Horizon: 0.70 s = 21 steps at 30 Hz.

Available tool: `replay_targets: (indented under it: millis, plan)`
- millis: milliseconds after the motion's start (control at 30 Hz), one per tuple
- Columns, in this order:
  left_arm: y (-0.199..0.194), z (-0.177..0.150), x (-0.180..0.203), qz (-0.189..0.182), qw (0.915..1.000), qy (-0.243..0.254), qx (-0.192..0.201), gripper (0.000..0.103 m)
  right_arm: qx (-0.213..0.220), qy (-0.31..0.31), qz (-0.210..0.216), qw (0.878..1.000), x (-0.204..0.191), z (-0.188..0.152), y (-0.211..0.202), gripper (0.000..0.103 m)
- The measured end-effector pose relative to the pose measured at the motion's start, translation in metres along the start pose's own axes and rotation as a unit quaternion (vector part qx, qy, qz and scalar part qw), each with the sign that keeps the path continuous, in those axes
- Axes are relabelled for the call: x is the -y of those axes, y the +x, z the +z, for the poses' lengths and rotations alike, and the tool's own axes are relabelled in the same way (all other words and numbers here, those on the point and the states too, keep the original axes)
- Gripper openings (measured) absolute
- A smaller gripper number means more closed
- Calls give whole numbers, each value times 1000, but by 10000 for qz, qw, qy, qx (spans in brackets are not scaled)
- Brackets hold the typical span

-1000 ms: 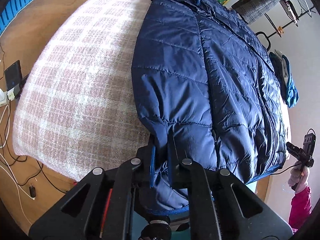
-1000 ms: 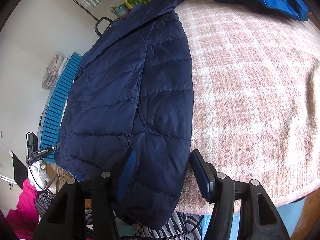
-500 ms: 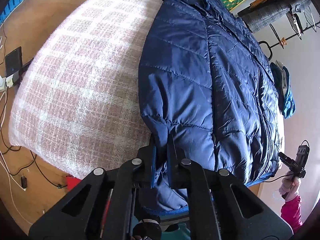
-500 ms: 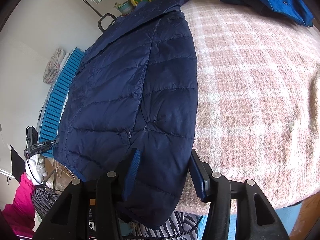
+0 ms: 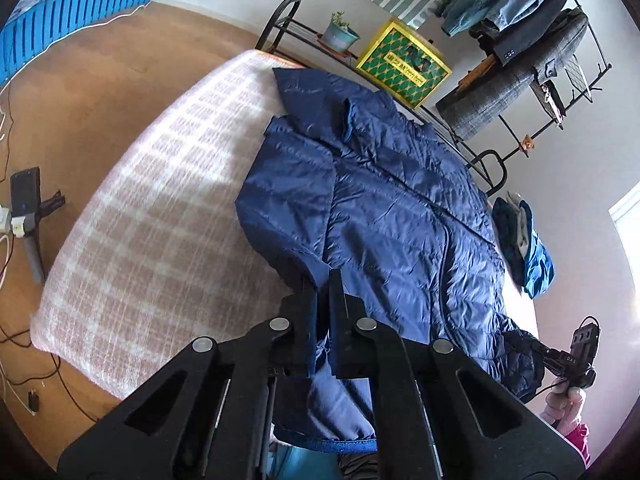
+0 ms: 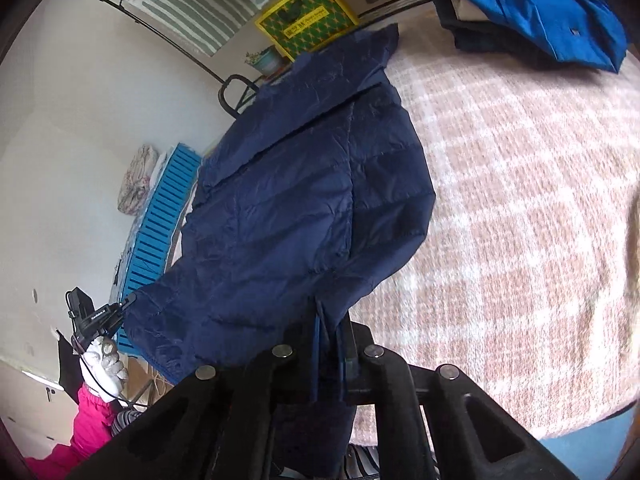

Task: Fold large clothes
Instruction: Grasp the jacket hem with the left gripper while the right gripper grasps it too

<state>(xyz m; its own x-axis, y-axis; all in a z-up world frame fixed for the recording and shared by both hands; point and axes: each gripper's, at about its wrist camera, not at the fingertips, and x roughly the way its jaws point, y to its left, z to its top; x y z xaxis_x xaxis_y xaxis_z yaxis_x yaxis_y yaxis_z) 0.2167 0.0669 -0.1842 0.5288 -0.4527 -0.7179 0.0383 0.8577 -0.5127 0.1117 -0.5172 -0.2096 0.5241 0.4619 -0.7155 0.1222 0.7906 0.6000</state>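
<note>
Two grippers each pinch the near hem end of one navy-blue quilted puffer jacket (image 5: 384,216), which spreads over a pink-and-white checked blanket (image 5: 160,208) covering the bed. In the left wrist view the left gripper (image 5: 323,280), low in the centre of the frame, has its black fingers clenched tight on a fold of jacket fabric at the garment's near left edge; the cloth runs down between them and hangs below, towards the bottom edge. From that pinch the jacket stretches up and to the right, its collar end near the top centre by a yellow-and-green patterned box (image 5: 404,66). At the lower right of that frame the right gripper (image 5: 542,354) bites the jacket's other near corner. In the right wrist view this gripper (image 6: 334,322) sits at lower centre, jaws closed on dark fabric, with the jacket (image 6: 304,208) lifted and draped up towards the upper centre. A bright blue folded garment (image 6: 536,4) lies at the upper right on the blanket (image 6: 520,200), well apart from the jacket.
</note>
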Motion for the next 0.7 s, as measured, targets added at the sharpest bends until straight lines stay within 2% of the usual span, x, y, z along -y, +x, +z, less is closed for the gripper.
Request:
replay_targets:
  millis: [167, 300, 467, 700]
  plan:
    - [2, 40, 20, -35, 9995, 128, 279, 2, 444, -185, -21, 9988, -20, 41, -13, 3]
    - [12, 74, 36, -18, 9984, 253, 511, 2, 677, -393, -268, 9966, -34, 77, -8, 3]
    - [39, 119, 53, 125, 9964, 416, 724, 2, 781, -439, -464, 9949, -37, 123, 10, 3]
    - [91, 183, 68, 277, 9953, 422, 831, 1, 840, -586, -748, 9919, -41, 196, 40, 3]
